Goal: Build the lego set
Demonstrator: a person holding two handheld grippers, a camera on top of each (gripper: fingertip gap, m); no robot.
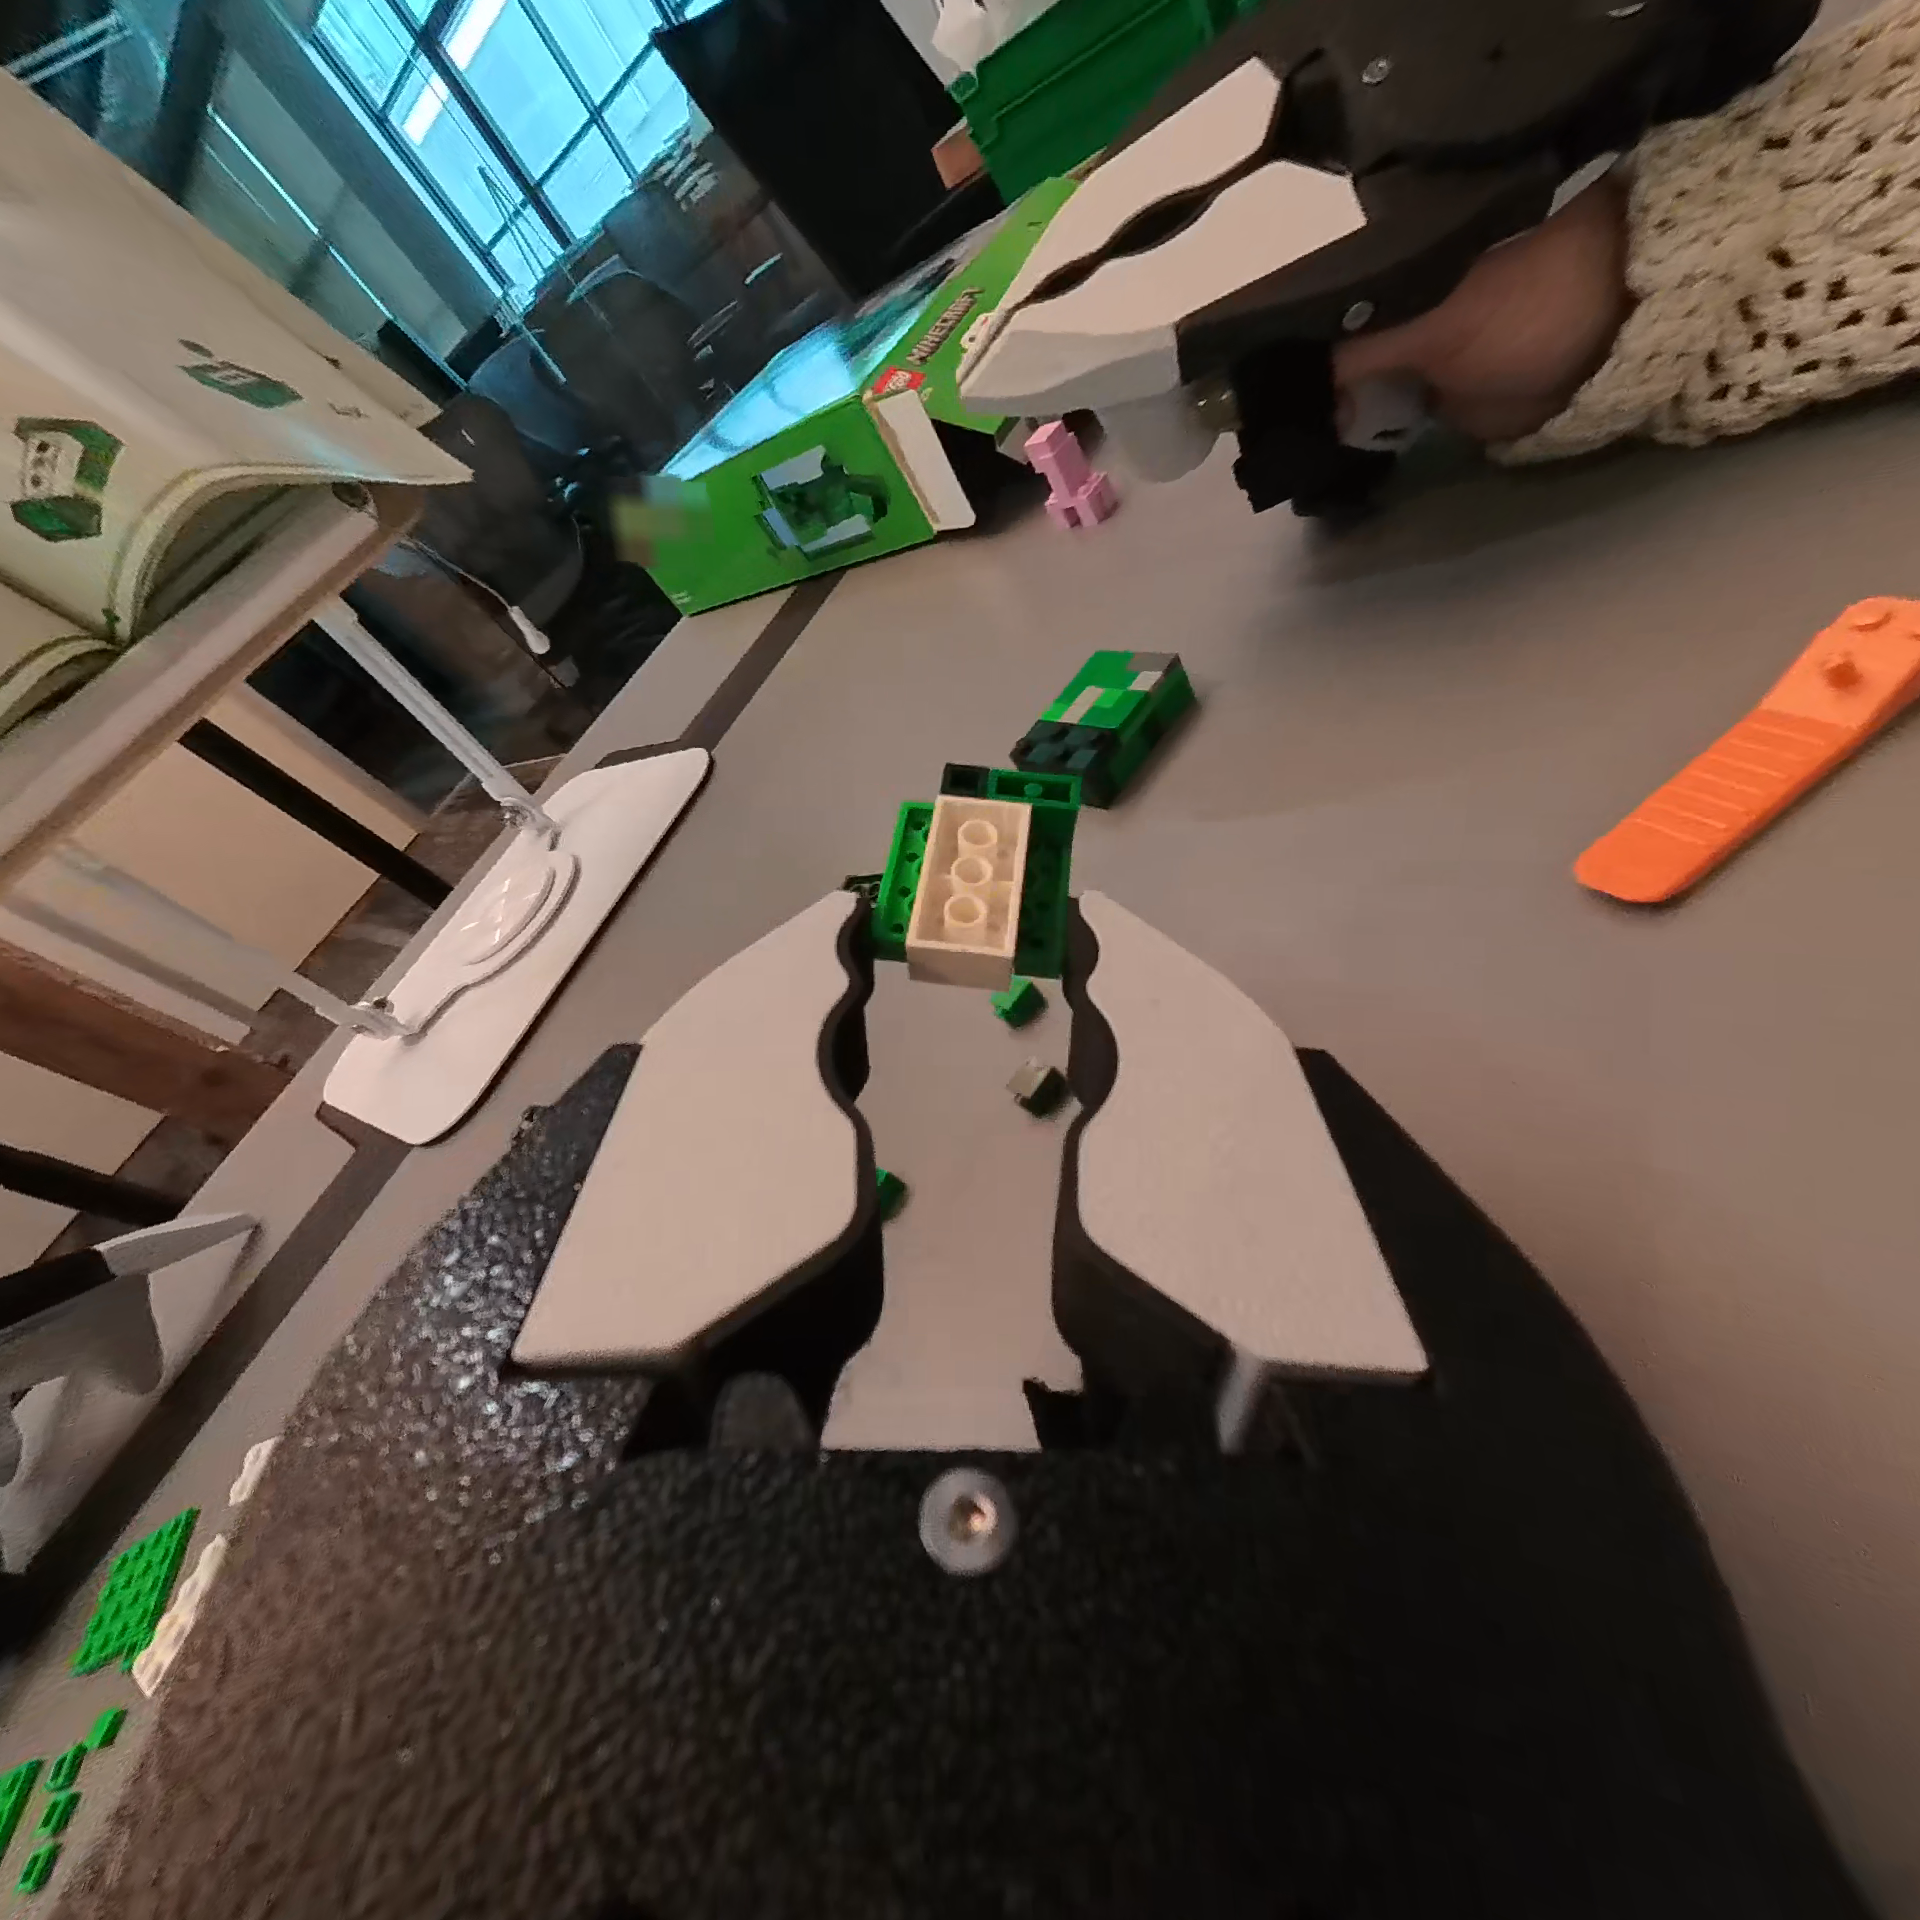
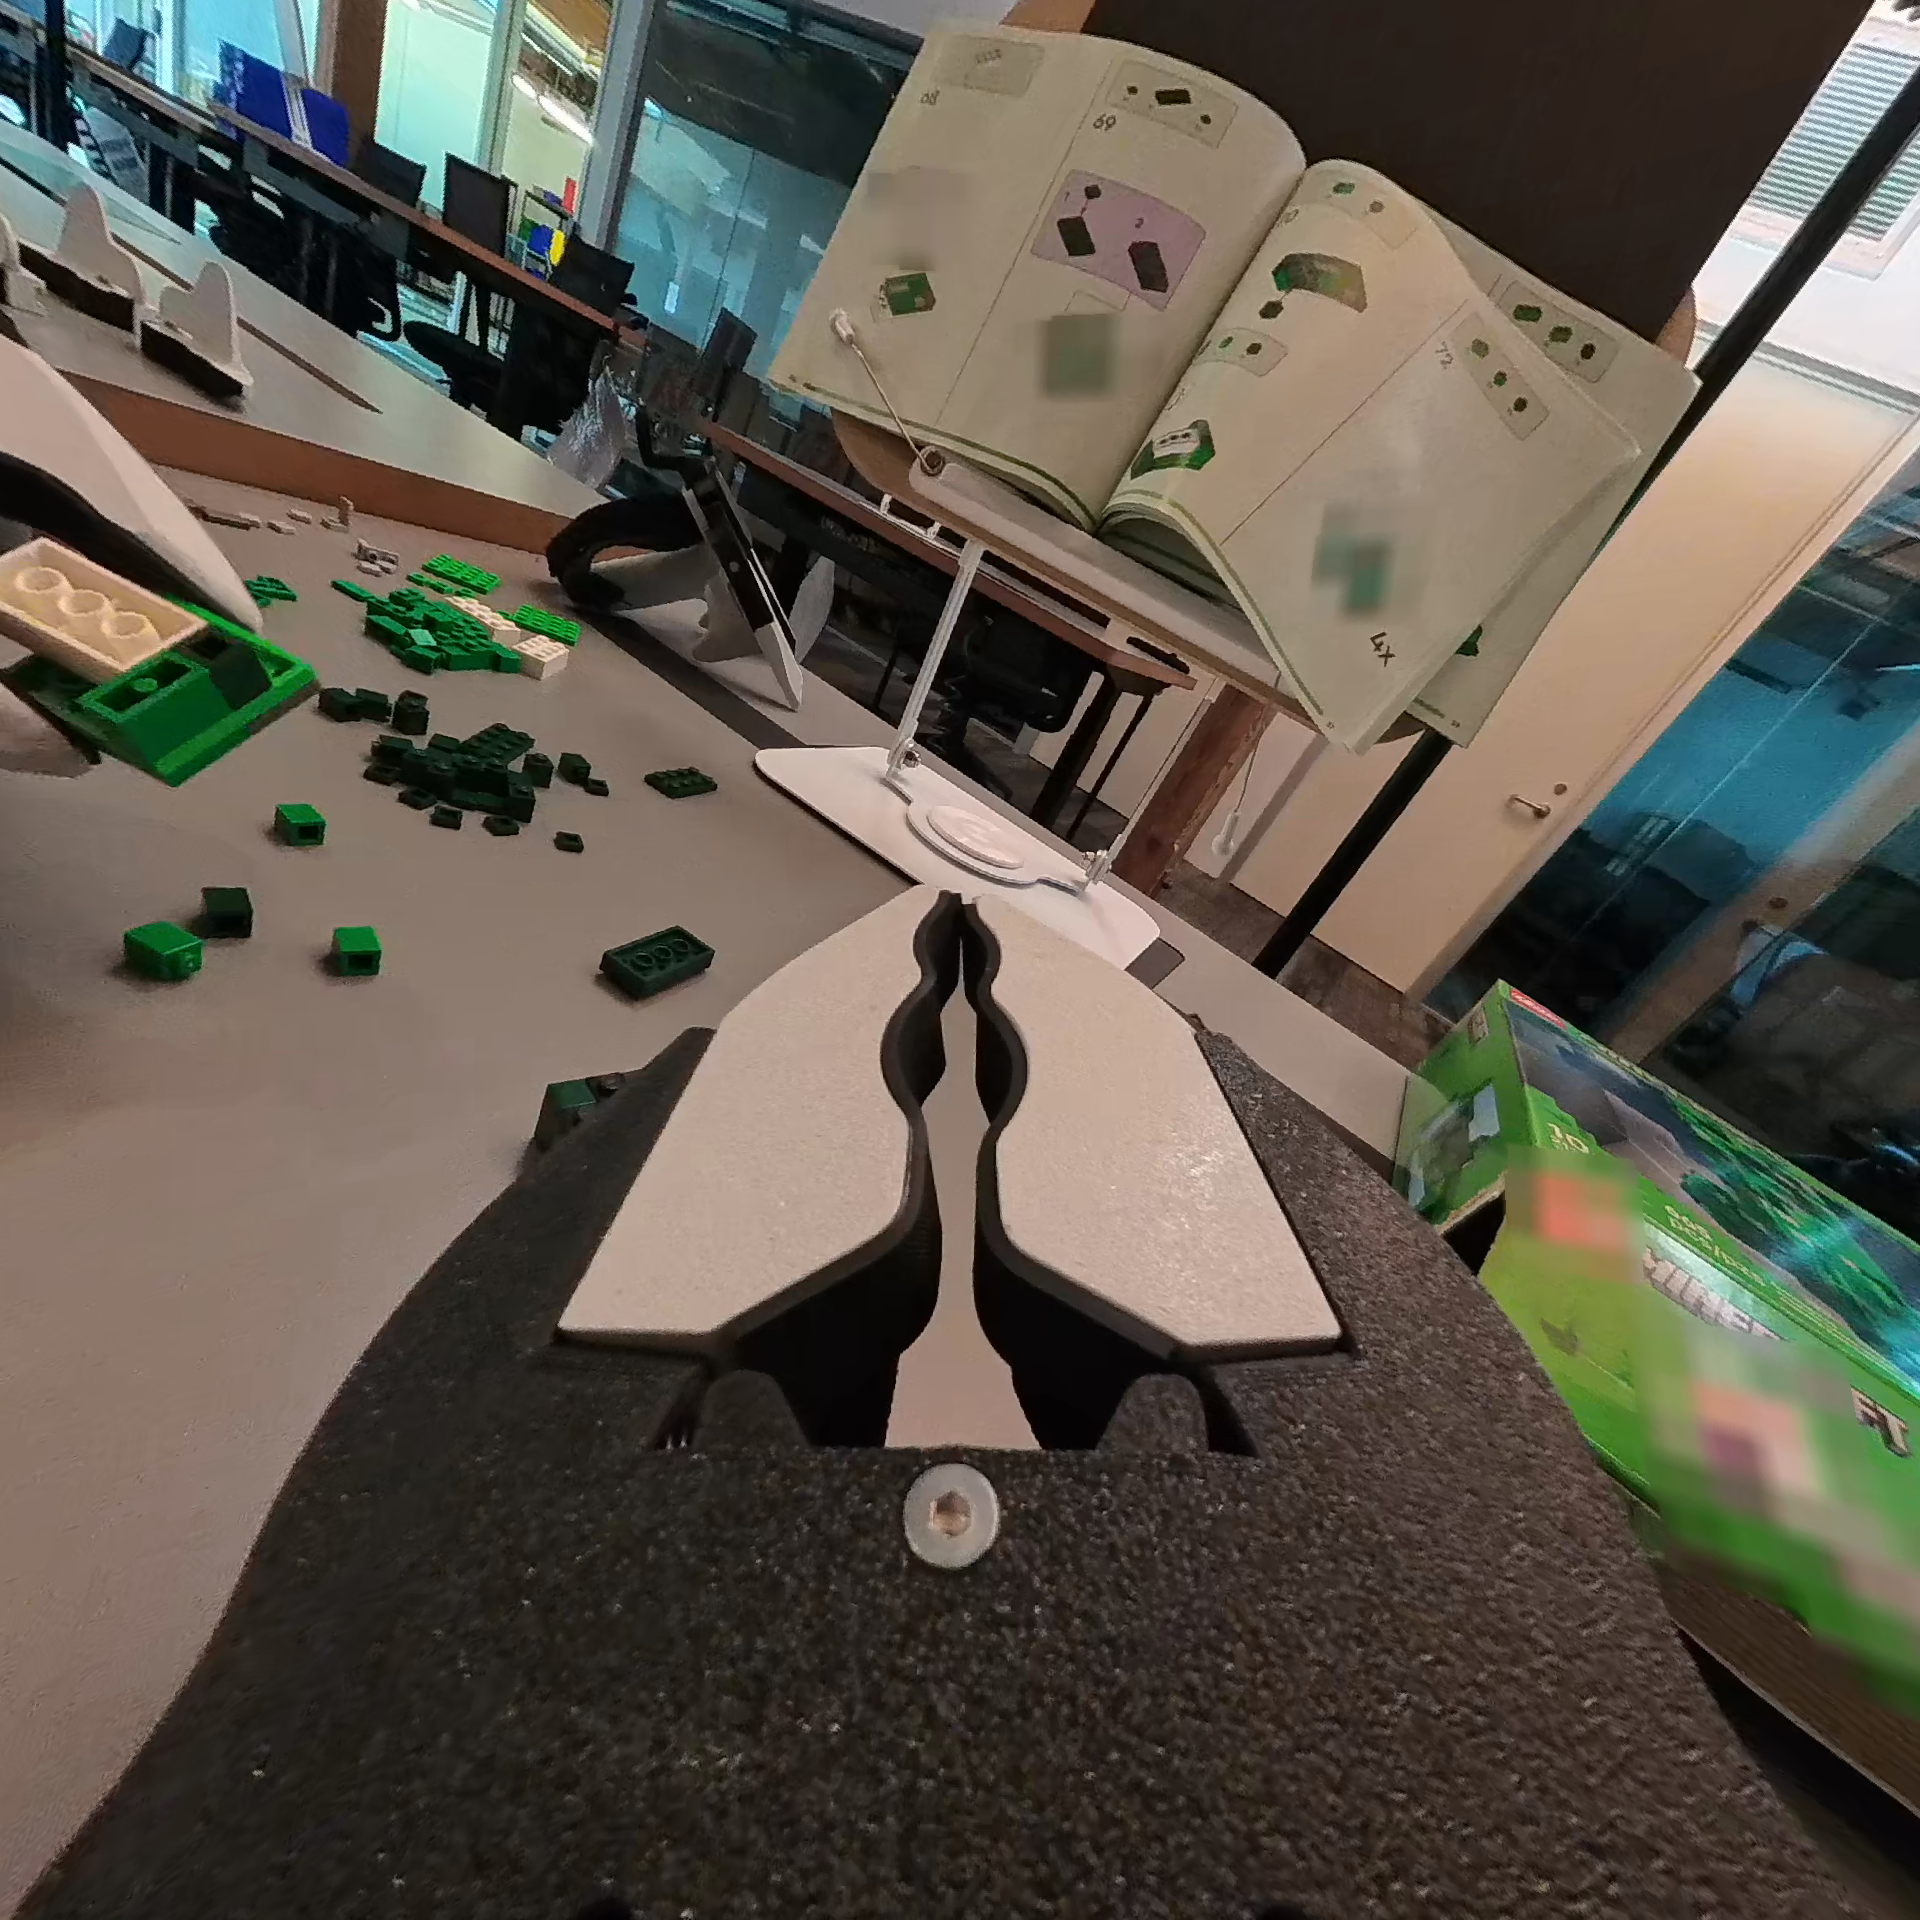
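A blocky green lego assembly (image 1: 971,894), topped by a studded white brick (image 1: 966,899), is clamped at the left gripper (image 1: 966,935) tips above the matte grey table (image 1: 1351,831). The right gripper (image 2: 958,920) is closed on nothing.

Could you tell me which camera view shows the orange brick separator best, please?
The left wrist view: the orange brick separator lies whole on the grey table. The right wrist view does not show it at all.

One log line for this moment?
left gripper: holds green-white assembly | right gripper: shut, empty | loose bricks on table
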